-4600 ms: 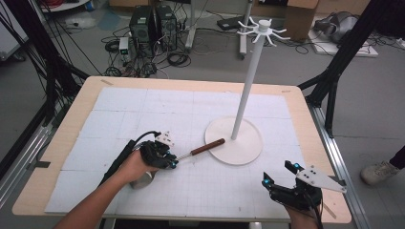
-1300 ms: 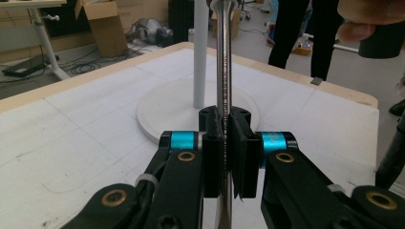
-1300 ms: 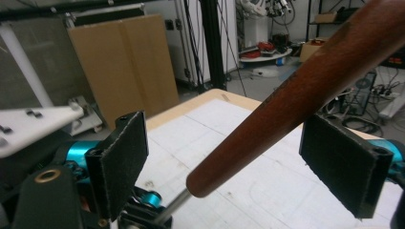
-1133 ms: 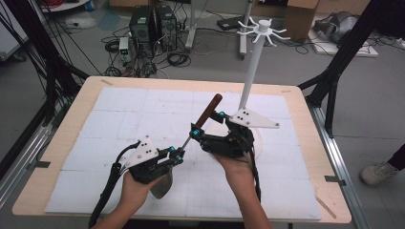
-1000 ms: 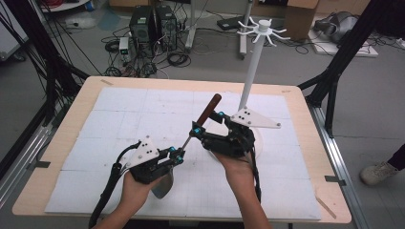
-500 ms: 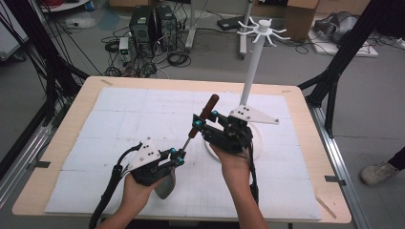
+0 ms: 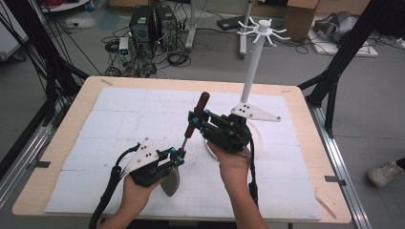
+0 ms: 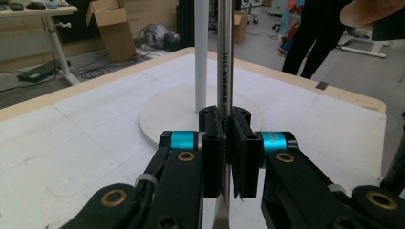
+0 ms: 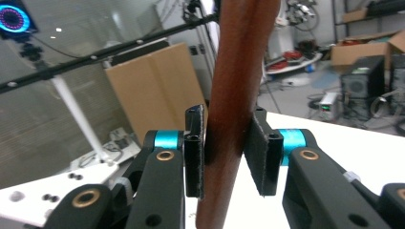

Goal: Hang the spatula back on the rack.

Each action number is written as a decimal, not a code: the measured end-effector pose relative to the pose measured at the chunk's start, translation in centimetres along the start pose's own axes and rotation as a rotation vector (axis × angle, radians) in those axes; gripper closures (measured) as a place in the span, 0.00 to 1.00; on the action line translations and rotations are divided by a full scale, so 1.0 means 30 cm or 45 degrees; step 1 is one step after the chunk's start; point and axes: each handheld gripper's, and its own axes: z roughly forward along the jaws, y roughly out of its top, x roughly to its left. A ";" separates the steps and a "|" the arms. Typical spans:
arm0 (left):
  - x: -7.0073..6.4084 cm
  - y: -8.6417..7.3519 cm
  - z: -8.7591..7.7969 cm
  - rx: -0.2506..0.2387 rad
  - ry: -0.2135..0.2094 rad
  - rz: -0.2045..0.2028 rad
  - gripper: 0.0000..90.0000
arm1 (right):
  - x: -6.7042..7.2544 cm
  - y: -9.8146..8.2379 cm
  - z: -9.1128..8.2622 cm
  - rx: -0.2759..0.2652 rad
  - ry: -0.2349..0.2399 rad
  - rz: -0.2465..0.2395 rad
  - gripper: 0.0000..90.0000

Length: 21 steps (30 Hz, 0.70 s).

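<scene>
Judging by the layout, this looks like a hand-over en route to hanging: a metal spatula with brown wooden handle (image 7: pixel 198 110) is held by both grippers at once, tilted, handle end up toward 12 o'clock, blade end down by the left gripper.

Left gripper (image 7: pixel 177 156), approx 7 o'clock of table centre, jaws clamped on the steel shank (image 8: pixel 224 71); the left gripper view shows the pads pinched tight on it, with the blade dropping below. Right gripper (image 7: pixel 197 120), just off centre, jaws closed on the wooden handle; the right gripper view shows the dark-brown handle between both pads, touching at least the left one, w/ a sliver of gap possible on the right, so grip firmness is a judgement.

White hook stand with round base and thin pole (image 7: pixel 252 71) sits at approx 2 o'clock, hook crown (image 7: pixel 262 29) high at the top.

Pose: left hand (image 7: pixel 136 193) low, palm under its gripper, forearm entering from 6 o'clock. Right hand (image 7: pixel 233 162) raised higher, wrist cocked so the jaws point toward 9–10 o'clock.

Next move prob. needs the left jaws to let go first, then the right arm lifts and swings the tool toward 1–2 o'clock at the hooks. Whether the handle tip has a hanging hole: can't tell.
</scene>
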 end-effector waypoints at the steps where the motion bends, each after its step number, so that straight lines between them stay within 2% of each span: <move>1: 0.000 0.002 -0.002 -0.007 0.001 0.000 0.93 | 0.006 0.004 0.001 -0.002 0.009 -0.003 0.80; 2: -0.001 0.005 -0.004 -0.012 0.000 0.003 0.93 | 0.016 0.012 0.002 -0.005 0.039 -0.014 0.81; 4: -0.001 0.008 -0.007 -0.022 -0.003 0.004 0.93 | 0.018 0.014 0.002 -0.005 0.043 -0.016 0.81; 5: -0.001 0.009 -0.008 -0.031 -0.006 0.004 0.93 | 0.026 0.022 0.003 -0.002 0.069 -0.032 0.81; 10: -0.001 0.012 -0.016 -0.058 -0.022 0.001 0.93 | 0.030 0.034 0.004 0.004 0.111 -0.046 0.82; 12: 0.002 0.014 -0.019 -0.072 -0.047 -0.012 0.93 | 0.028 0.041 0.002 0.009 0.137 -0.046 0.82; 13: 0.004 0.016 -0.022 -0.081 -0.060 -0.016 0.92 | 0.023 0.050 0.000 0.008 0.169 -0.048 0.82; 15: 0.014 0.018 -0.026 -0.088 -0.101 -0.035 0.91 | 0.021 0.053 -0.001 0.005 0.181 -0.052 0.82; 16: 0.029 0.019 -0.034 -0.094 -0.140 -0.059 0.82 | 0.016 0.064 -0.006 0.006 0.213 -0.064 0.82; 17: 0.029 0.019 -0.034 -0.094 -0.140 -0.059 0.77 | 0.016 0.064 -0.006 0.006 0.213 -0.064 0.82; 18: 0.038 0.020 -0.040 -0.102 -0.159 -0.072 0.77 | 0.012 0.073 -0.009 0.006 0.229 -0.069 0.82; 20: 0.057 0.023 -0.059 -0.112 -0.179 -0.075 0.66 | 0.003 0.089 -0.015 0.018 0.256 -0.083 0.82; 21: 0.067 0.023 -0.072 -0.117 -0.179 -0.072 0.57 | -0.006 0.106 -0.023 0.032 0.273 -0.096 0.82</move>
